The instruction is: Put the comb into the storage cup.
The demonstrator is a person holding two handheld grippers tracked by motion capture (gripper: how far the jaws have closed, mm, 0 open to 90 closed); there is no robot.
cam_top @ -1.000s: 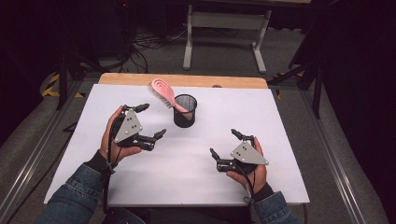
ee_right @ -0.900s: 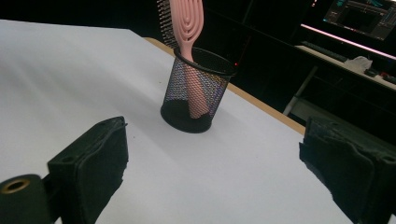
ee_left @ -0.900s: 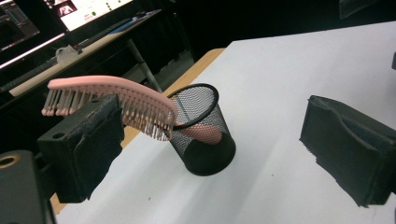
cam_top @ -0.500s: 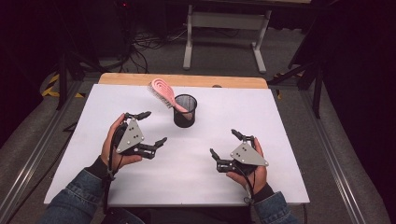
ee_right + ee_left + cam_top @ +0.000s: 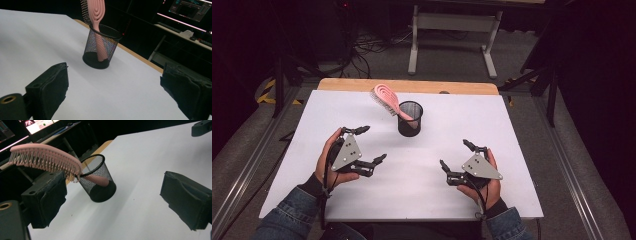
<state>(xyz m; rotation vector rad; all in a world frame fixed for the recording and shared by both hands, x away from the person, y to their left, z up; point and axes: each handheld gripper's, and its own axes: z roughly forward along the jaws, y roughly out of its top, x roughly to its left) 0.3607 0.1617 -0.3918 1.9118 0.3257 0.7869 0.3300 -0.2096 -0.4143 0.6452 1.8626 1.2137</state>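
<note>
A pink hairbrush (image 5: 384,99) stands handle-down in a black mesh cup (image 5: 410,119) near the middle back of the white table (image 5: 522,150); its head leans out to the left over the rim. My left gripper (image 5: 372,144) is open on the table left of the cup, with nothing between its jaws. My right gripper (image 5: 455,154) is open at the front right, also empty. In the left gripper view the cup (image 5: 98,181) and the brush (image 5: 45,157) lie ahead between the jaws. The right gripper view has the cup (image 5: 101,47) and brush (image 5: 96,10) ahead.
A wooden strip (image 5: 412,86) runs along the table's far edge. Beyond it stand a white metal frame (image 5: 454,30) and cables on the floor. Dark monitors (image 5: 190,10) glow in the background.
My left gripper has drawn back from the cup toward the front left. The right gripper has stayed where it was.
</note>
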